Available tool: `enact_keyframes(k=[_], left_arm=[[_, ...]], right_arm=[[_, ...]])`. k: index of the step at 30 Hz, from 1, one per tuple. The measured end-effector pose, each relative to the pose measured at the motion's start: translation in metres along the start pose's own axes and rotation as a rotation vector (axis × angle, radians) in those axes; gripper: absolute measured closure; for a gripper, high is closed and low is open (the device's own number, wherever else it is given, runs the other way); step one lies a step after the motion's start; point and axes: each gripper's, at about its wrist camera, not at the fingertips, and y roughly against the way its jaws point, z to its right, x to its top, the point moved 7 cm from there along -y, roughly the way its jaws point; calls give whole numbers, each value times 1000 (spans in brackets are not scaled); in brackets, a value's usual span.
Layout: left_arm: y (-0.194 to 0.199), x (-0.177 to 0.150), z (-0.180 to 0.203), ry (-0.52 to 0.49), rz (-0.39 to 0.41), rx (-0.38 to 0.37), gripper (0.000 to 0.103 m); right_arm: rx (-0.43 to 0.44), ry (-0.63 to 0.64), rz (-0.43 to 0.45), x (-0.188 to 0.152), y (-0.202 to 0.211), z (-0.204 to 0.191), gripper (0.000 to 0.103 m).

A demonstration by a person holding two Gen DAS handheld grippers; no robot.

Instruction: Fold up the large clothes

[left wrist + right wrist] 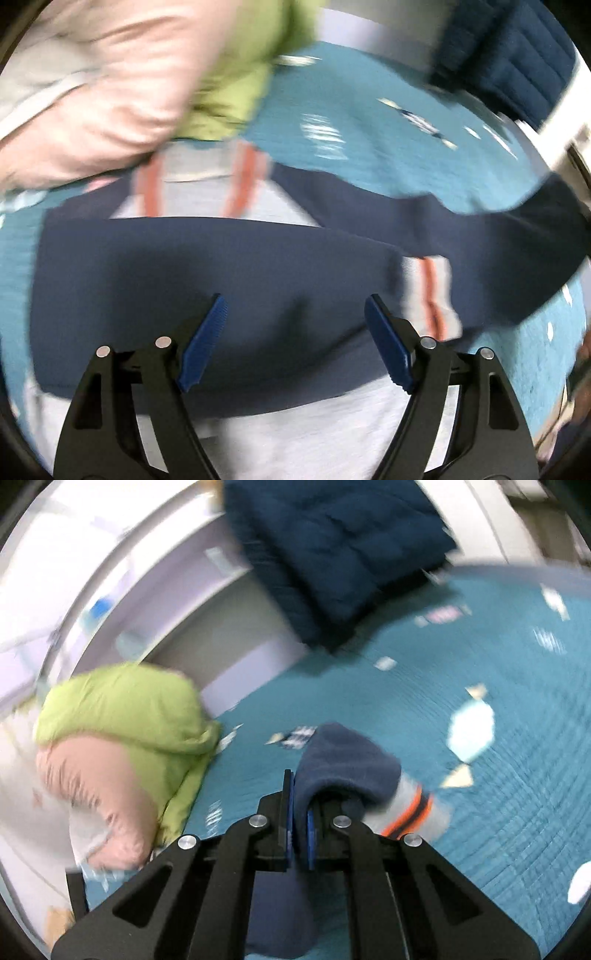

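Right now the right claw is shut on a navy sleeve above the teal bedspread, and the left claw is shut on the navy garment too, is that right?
Not quite. The left claw is open, its blue pads spread above the navy garment with nothing pinched, as the left wrist view shows. The right claw is indeed shut on the navy sleeve above the teal bedspread.

One navy sweatshirt (221, 266), one green jacket (122, 709), one pink jacket (99, 786), one dark blue quilted jacket (332, 554), one teal bedspread (480, 775)

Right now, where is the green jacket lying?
In the right wrist view the green jacket lies at the left on the teal bedspread, on top of a pink garment, left of the dark blue quilted jacket.
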Motion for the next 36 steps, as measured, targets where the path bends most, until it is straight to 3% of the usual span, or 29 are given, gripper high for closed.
enact_keyframes(k=[3,10,13,18,20,21,22,23,26,30,34,35,36], left_arm=[[21,3,-48,61,0,65,25],[79,5,-142,118,77,164,25],[97,0,-179,144,92,197,25],[109,-16,-230,193,96,232,25],[107,-23,-242,204,79,238,25],[107,-26,-247,213,75,239,25],[106,-29,-250,222,72,240,25],[104,-31,-253,226,70,236,25],[102,-34,-253,222,70,222,25],[99,-32,-240,212,76,201,25],[94,-27,-202,129,78,160,25],[90,-26,-189,102,73,145,25],[86,-24,-178,83,67,133,25]], right_arm=[[-7,141,-14,-12,-8,-67,98],[131,305,-116,-82,-47,-232,97],[132,429,-179,-135,-79,-304,97],[163,561,-373,-233,-134,-372,93],[125,581,-530,-285,-162,-370,89],[117,577,-580,-303,-168,-365,81],[119,566,-618,-316,-173,-358,77],[131,563,-597,-317,-170,-357,76],[201,500,-616,-310,-155,-354,50],[251,446,-616,-277,-121,-337,36],[258,354,-568,-239,-95,-298,36],[222,331,-529,-224,-92,-278,36],[179,317,-499,-213,-92,-258,43]])
